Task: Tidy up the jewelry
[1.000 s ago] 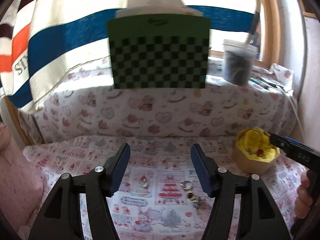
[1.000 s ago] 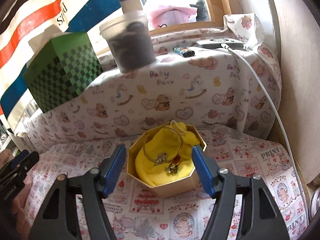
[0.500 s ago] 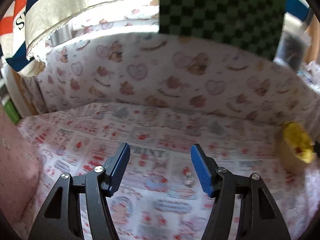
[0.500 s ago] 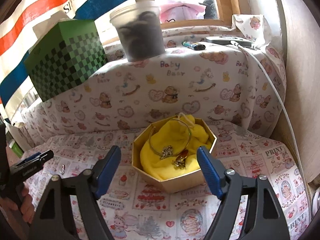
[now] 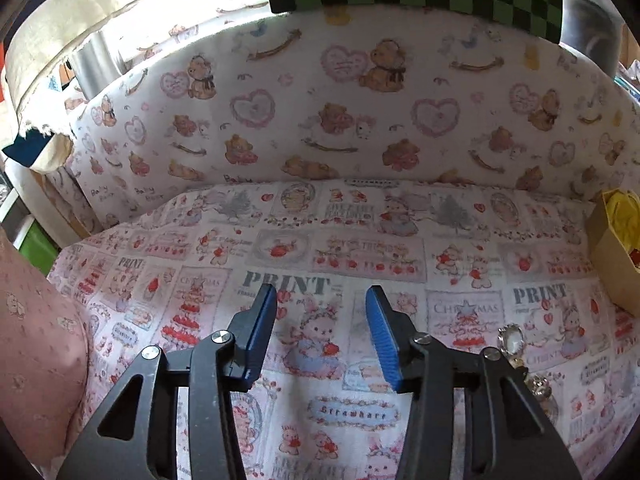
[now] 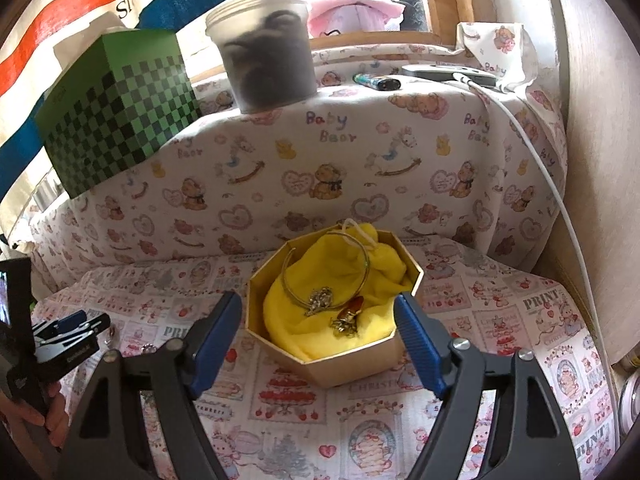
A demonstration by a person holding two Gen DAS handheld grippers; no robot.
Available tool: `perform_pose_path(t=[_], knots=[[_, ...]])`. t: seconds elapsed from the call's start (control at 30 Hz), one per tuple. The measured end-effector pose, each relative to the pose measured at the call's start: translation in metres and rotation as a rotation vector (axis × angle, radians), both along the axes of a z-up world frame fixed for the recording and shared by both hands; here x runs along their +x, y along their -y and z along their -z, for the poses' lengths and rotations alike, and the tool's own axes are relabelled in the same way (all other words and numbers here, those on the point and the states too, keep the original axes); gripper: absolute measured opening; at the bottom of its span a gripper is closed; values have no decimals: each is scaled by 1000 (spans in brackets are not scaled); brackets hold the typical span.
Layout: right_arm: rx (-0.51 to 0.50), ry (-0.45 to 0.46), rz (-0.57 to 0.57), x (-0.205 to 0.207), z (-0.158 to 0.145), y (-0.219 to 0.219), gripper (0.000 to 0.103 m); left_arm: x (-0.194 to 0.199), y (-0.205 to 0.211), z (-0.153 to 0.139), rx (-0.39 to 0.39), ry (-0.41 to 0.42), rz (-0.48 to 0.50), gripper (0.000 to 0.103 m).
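**Left jaws closing over bare cloth; right jaws apart by the box**

L gripper (image 5: pixel 322 330) is pointed down at the printed cloth (image 5: pixel 360 248). Its blue pads are seen apart w/ the gap narrowing, jaws closing; nothing but cloth pattern is seen between them. A small silver-rimmed jewelry piece (image 5: pixel 511 339) is seen lying on the cloth just right of the L gripper's right finger, outside the gap, partly hidden by the black finger frame; more small pieces (image 5: pixel 540 386) are glimpsed below it, too hidden to tell what kind. In the right wrist view the same area is seen at far left, w/ small items (image 6: pixel 149 347) on the cloth near the L gripper's tip.

R gripper (image 6: pixel 318 334) is held w/ jaws wide apart, nothing clamped. The gold octagonal box (image 6: pixel 352 368) is seen between and beyond the pads; contact w/ its sides cannot be told. The box is lined w/ a yellow pouch (image 6: pixel 304 320), on which a gold bangle (image 6: pixel 362 276), a silver charm cluster (image 6: pixel 320 299) and an amber-and-gold piece (image 6: pixel 349 314) are laid.

On the covered ledge behind, a green checkered box (image 6: pixel 116 116) and a lidded tub of dark stuff (image 6: pixel 266 60) are stood; a lighter (image 6: pixel 376 81) and a dark device w/ a white cable (image 6: pixel 536 160) are seen further right.
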State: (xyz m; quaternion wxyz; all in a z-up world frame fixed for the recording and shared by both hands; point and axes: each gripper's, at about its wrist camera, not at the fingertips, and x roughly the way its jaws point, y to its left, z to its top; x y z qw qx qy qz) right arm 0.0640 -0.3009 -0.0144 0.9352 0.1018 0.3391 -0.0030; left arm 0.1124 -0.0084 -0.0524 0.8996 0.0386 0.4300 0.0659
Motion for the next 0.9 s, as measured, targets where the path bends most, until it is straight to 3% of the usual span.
perform_pose_path(t=[0.07,0.3,0.47,0.57,0.63,0.7,0.8,0.9], knots=[[11,-5,5,1,0,3,76,-1,0,3,8,-36,-10,45],[51,-23,31,3,2,12,76,-13,2,-5,-47,-44,29,43],[47,-23,31,3,1,12,76,-18,6,-17,-96,31,75,37],[35,-29,28,3,2,9,77,-15,11,-18,-171,37,112,25],[28,-27,26,3,2,8,76,-10,7,-14,-237,19,121,11],[25,-22,27,2,1,8,76,-7,5,-10,-283,9,134,2],[29,-19,28,1,0,8,76,-2,2,-8,-321,0,153,0],[35,-21,28,1,1,9,76,0,3,-6,-306,-16,152,0]])
